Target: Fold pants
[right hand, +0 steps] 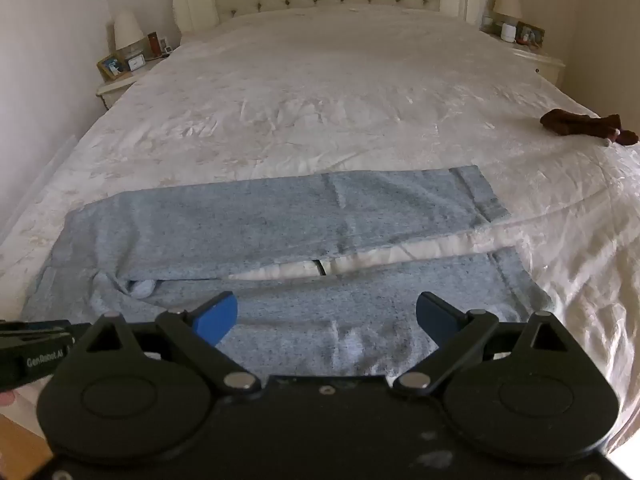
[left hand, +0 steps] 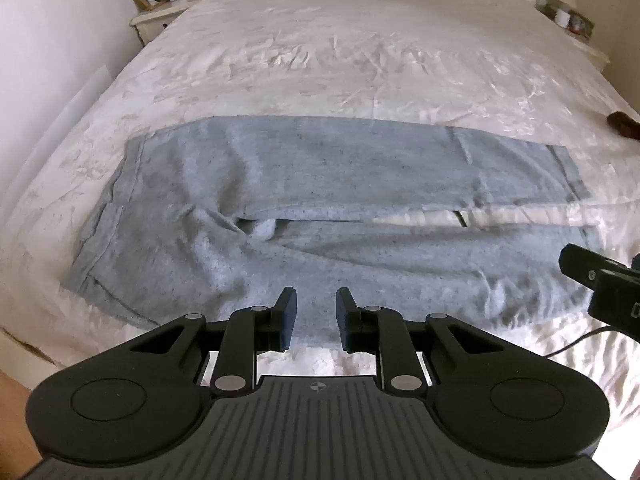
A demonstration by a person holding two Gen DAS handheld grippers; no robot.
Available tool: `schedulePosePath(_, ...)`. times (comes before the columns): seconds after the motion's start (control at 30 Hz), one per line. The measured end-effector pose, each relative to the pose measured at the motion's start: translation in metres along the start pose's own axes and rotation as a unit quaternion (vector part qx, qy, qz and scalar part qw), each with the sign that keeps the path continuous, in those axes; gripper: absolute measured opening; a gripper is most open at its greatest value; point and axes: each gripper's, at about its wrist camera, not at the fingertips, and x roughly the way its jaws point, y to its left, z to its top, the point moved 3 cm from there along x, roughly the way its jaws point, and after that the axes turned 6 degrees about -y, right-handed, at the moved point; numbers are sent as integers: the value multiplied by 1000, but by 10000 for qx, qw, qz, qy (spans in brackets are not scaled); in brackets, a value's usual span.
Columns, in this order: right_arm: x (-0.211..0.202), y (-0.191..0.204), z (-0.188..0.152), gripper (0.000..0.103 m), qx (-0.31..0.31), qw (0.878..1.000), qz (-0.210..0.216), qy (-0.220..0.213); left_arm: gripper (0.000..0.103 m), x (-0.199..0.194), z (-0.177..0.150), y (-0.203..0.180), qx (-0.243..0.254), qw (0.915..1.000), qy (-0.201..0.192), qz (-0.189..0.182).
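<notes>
Both grippers released: left gripper (left hand: 316,310) and right gripper (right hand: 326,316) hover above the pants' (left hand: 300,184) near leg. Grasp its near edge evenly.

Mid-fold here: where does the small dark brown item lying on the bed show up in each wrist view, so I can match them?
Left wrist view: the brown item is cut off at the far right edge, beyond the grey pants.
Right wrist view: it lies in full at upper right, on the white bedcover, apart from the pants.
Shared landmark: the strip of bedcover showing between the two pant legs.
</notes>
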Motion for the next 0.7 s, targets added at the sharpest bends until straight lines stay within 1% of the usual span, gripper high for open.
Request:
schedulePosePath(0.1,0,-1,0,101,-11,10000,-9,24,21,-1,-1,-3,119,9999,9,-5)
schedulePosePath(0.17,1,-1,-1,101,-20,10000,-18,31,21,-3,2,6,178,9998,11,-3)
schedulePosePath(0.27,-1,5,0,101,-41,10000,-15,36,21,-4,-1,9,118,9999,-4,-22)
schedulePosePath(0.3,-1,6,0,101,-35,10000,-16,40,21,-2,0,2,43,10000,27,67)
schedulePosePath(0.4,1,11,2,101,-23,10000,-17,53,21,-1,-1,4,17,10000,53,63)
schedulePosePath(0.43,-2,3,0,101,-58,10000,33,25,21,-1,0,5,10,10000,61,56)
schedulePosePath(0.7,-1,2,-1,101,-38,10000,41,22,21,-1,0,3,21,10000,56,66)
